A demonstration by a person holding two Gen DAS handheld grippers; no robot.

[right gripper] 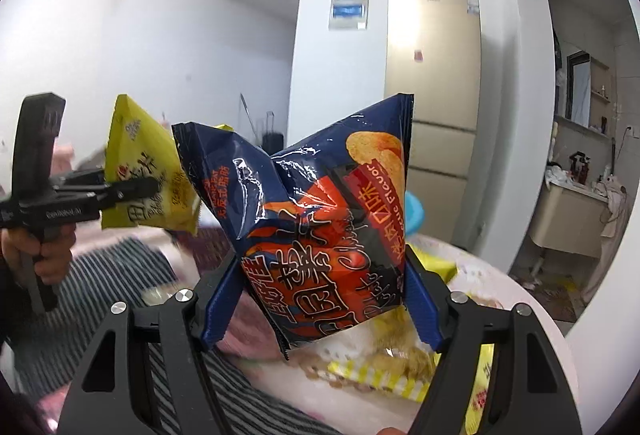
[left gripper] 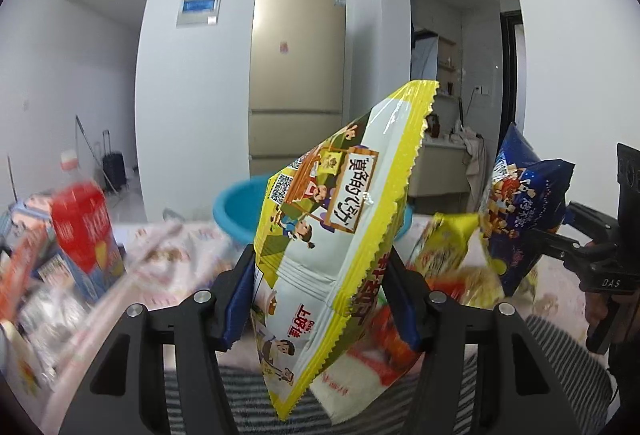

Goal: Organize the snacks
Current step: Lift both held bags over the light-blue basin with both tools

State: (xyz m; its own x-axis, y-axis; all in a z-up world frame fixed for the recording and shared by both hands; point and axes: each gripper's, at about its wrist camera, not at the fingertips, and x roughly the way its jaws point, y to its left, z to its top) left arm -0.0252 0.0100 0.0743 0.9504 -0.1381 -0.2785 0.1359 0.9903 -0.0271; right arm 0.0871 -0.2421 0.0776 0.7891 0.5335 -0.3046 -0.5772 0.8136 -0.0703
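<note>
Snacks hang in both grips, lifted above the desk (right gripper: 532,299) with its pale pink patterned cover. Nearest the left wrist camera, the left hand-held gripper (left gripper: 320,291) pinches a yellow snack bag (left gripper: 340,219) between its blue pads (left gripper: 240,299), the bag tilted with its serrated edge pointing up. In the right wrist view, the right hand-held gripper (right gripper: 320,295) squeezes a dark blue chip bag (right gripper: 320,203), creasing its foil. No earlier picture shows how the jaws came to this. Below lie more packets: a yellow checked packet (right gripper: 384,367) under the blue bag, a red carton (left gripper: 86,227) blurred at the left. A hand (right gripper: 52,247) holds the left tool's handle. Farther back sits a blue basin (left gripper: 240,207) on the desk, and beyond it a beige refrigerator (left gripper: 298,71) stands against the white wall
</note>
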